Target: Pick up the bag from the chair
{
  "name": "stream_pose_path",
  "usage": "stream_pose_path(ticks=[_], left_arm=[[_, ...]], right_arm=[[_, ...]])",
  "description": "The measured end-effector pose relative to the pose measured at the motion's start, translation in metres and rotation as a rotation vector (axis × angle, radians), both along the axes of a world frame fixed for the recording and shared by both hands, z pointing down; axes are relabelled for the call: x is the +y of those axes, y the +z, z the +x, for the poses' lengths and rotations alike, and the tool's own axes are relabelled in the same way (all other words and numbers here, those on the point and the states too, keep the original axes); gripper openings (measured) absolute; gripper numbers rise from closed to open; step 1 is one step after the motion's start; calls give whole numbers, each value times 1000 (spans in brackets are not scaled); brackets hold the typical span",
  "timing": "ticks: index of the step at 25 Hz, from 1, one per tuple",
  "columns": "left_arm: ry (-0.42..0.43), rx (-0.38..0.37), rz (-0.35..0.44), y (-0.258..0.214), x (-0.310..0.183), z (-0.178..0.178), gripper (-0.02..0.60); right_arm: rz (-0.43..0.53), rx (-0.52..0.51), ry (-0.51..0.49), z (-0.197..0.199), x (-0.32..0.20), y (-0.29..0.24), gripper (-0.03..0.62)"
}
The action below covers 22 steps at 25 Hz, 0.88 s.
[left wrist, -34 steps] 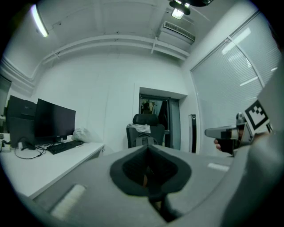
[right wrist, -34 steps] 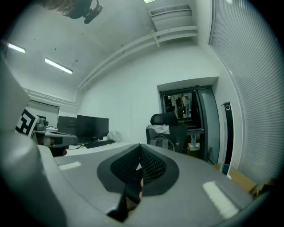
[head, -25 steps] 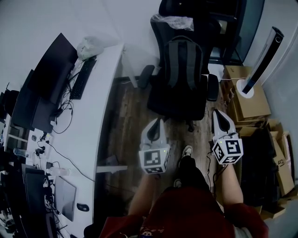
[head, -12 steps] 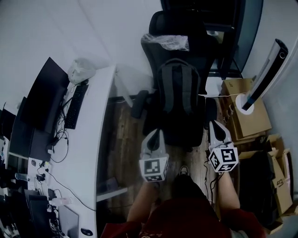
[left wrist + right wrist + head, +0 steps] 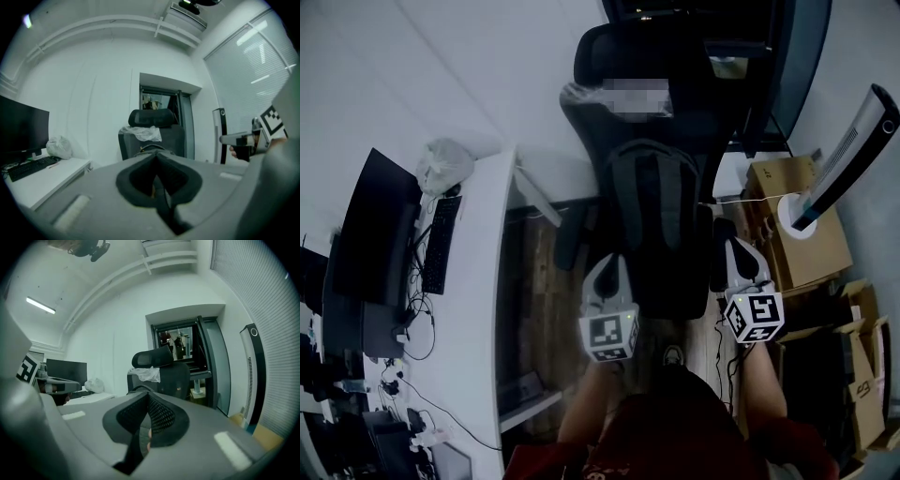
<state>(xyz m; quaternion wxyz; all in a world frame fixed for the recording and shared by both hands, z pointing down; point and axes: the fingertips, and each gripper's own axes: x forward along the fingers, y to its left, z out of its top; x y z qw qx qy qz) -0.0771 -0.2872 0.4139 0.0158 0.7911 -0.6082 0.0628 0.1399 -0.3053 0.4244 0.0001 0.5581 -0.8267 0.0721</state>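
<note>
Far out to the left of the left tongs runs a long white bench (image 5: pixel 483 281). It carries a dark monitor (image 5: pixel 366 234), a black keyboard (image 5: pixel 439 246) and, at its far end, a white plastic sack (image 5: pixel 442 164). Cables lie tangled on the bench's nearer part. Between the bench and the left tongs there is a strip of wooden floor (image 5: pixel 539 281).

The left tongs (image 5: pixel 613 261) point forward at the front left edge of the chair seat. Their own view shows the two jaws pressed together at the tips, with nothing caught between them.

Ahead of both tongs, in the gap between them, stands a black office chair (image 5: pixel 675 103). The bag (image 5: pixel 649 197), a dark grey backpack, sits upright on its seat and leans on the backrest. It lies just beyond the tips of both tongs, and neither pair touches it. In the left gripper view a crumpled clear plastic wrap (image 5: pixel 143 132) hangs over the top of the backrest, above the bag.

The right tongs (image 5: pixel 734 244) reach forward beside the chair's right armrest. Their jaws are likewise closed tip to tip and hold nothing.

Below and behind the tongs are the person's forearms, dark red shorts (image 5: pixel 666 431) and one shoe (image 5: pixel 673 354).

To the right of the right tongs are stacked cardboard boxes (image 5: pixel 806 239). A tall white and black tower fan (image 5: pixel 853 150) rises behind them.
</note>
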Motion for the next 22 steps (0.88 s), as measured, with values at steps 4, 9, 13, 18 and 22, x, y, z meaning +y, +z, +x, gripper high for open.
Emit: stream_pose_path(ticks=[4,9,13,18,22], left_arm=[[-8,-7,0,1,-29,-4,2],[-1,-6,4,0,-58,-12,2],[20,-2,20,-5,-89,-24,2],[47,9,41,-10,-132,-45,0],[75,2,61,-18,-166,-64,2]], right_arm=[[2,-4,-7,-3,-32,0,-2],[7,-3,-4,-12,-60,0,-2],[21,7,7,-28,-88,-4,-2],[33,31,29,-50,-124,-12,-2],[42,59,59,-67,-151,-21,-2]])
